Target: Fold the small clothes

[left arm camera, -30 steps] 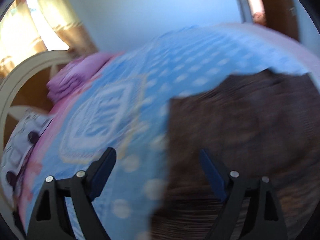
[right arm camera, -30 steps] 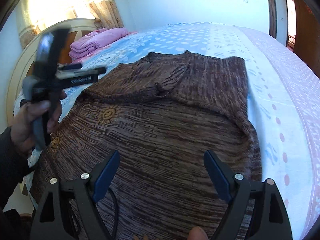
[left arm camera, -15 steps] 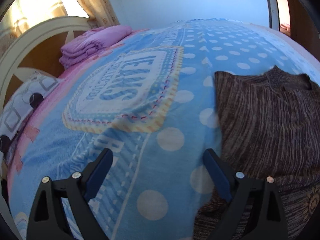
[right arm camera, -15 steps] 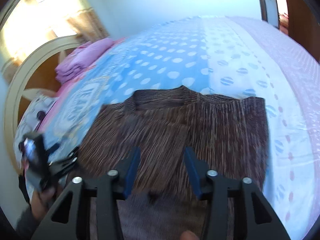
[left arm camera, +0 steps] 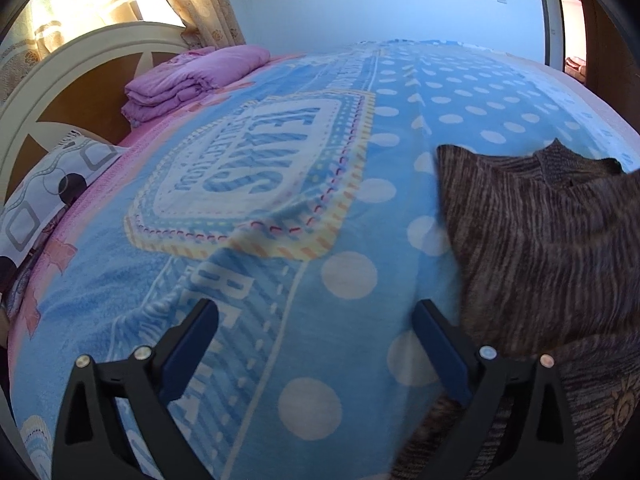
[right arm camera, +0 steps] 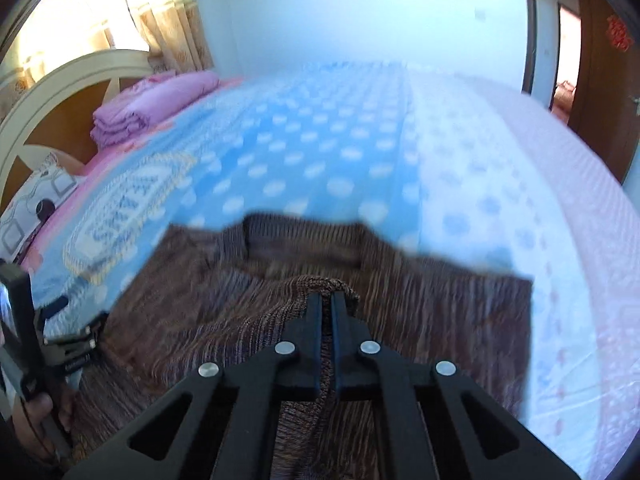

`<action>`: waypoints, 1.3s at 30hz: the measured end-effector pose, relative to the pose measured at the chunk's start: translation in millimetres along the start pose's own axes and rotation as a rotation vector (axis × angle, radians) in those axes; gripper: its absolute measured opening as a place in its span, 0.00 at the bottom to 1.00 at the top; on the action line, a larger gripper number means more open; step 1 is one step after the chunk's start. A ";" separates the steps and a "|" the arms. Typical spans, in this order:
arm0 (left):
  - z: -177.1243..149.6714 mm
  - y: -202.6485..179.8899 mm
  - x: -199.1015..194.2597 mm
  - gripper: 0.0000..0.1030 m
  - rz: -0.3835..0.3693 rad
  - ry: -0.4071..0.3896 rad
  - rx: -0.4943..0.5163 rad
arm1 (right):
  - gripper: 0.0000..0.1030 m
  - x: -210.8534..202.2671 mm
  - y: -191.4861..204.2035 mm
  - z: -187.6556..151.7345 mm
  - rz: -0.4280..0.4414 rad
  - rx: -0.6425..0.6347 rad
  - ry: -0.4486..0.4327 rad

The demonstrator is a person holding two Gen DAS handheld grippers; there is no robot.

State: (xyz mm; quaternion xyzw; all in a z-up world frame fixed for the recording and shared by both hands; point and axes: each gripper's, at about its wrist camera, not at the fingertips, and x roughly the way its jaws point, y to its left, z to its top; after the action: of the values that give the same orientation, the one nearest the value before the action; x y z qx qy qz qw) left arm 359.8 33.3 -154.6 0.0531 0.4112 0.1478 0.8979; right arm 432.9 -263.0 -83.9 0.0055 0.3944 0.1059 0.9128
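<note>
Pinching a raised fold of the brown sweater (right arm camera: 440, 312), right claw (right arm camera: 326, 300) clenched.
Left claw (left arm camera: 316, 320) spreading wider, nothing between, over bare blanket (left arm camera: 320, 184); folded purple bedding (left arm camera: 192, 76) by the headboard (left arm camera: 80, 60).

Right wrist view motion-blurred: blanket (right arm camera: 312, 152) dots smeared, sweater (right arm camera: 440, 308) collar soft. Sweater's near hem hidden under the right gripper (right arm camera: 326, 300) body. Left gripper (right arm camera: 60, 344) cut by the left edge; its fingers unreadable there. Left wrist view: sweater (left arm camera: 552, 248) runs off right edge; pillow (left arm camera: 44, 200) cropped at left; blanket (left arm camera: 280, 184) lettering only partly legible.
</note>
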 end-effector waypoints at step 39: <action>62.6 -46.8 21.4 0.06 -0.390 0.057 0.079 | 0.39 -35.0 -8.0 -111.0 0.061 0.028 -0.021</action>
State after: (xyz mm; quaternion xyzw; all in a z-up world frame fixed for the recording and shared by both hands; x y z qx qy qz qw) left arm 430.6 -2.9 -139.2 0.0036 0.4446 -0.0437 0.8947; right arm 331.1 -285.9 -135.9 0.0312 0.3859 0.1282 0.9131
